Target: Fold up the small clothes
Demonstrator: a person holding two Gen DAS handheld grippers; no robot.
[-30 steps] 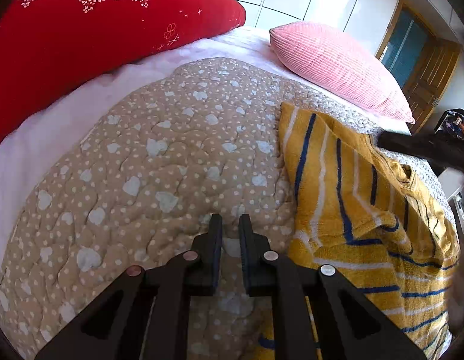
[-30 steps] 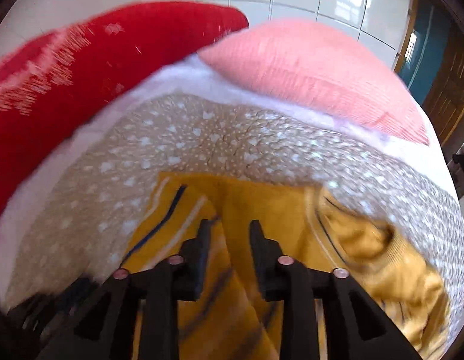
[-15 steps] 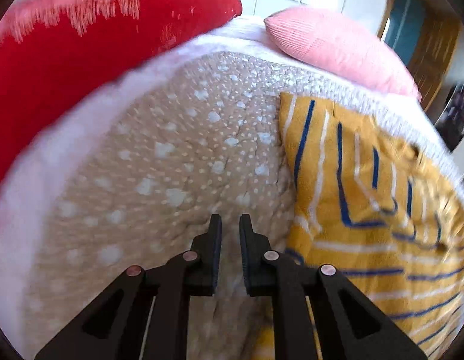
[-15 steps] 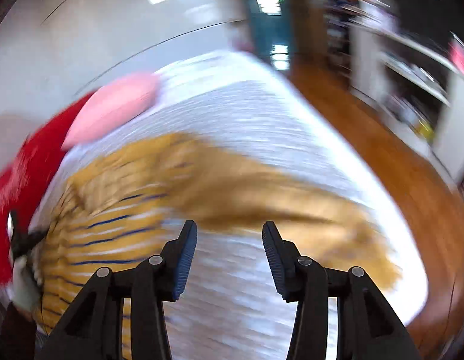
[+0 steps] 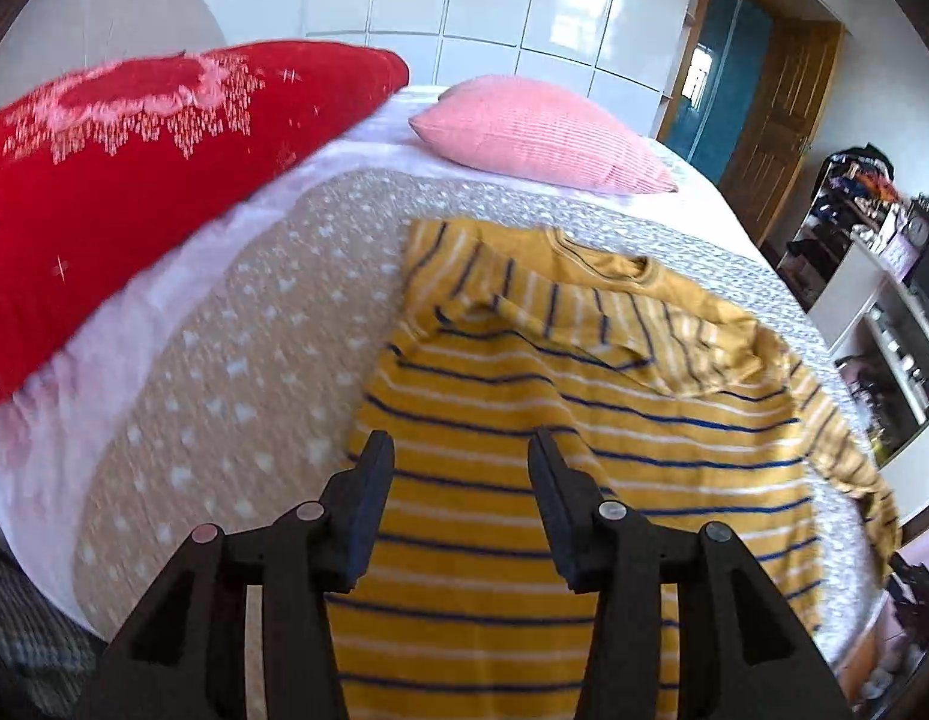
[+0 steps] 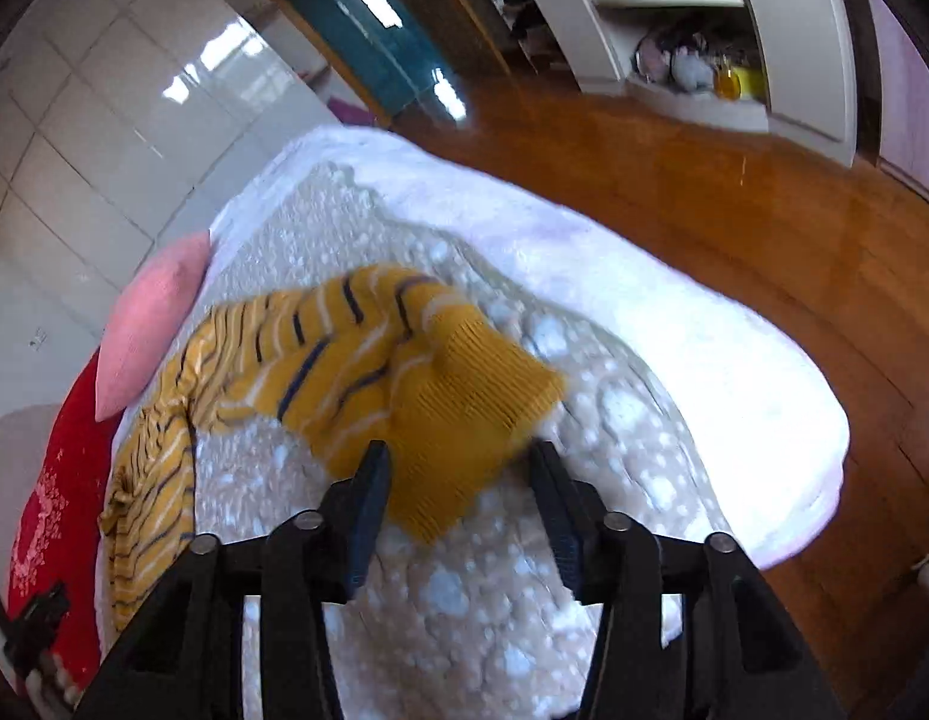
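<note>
Below both wide-open, empty tools (image 5: 459, 456) (image 6: 458, 462), yellow striped sweater (image 5: 524, 420), cuff (image 6: 464, 414) between right fingers.

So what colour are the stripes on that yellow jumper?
Dark blue and white stripes on the yellow jumper, clearest in the left wrist view.

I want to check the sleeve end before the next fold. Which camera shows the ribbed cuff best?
The right wrist view: the ribbed cuff lies large between the open right gripper fingers, ribbing visible though slightly blurred. The left wrist view shows mainly the striped sweater body and collar; that sleeve trails toward the right edge, its cuff indistinct.
</note>
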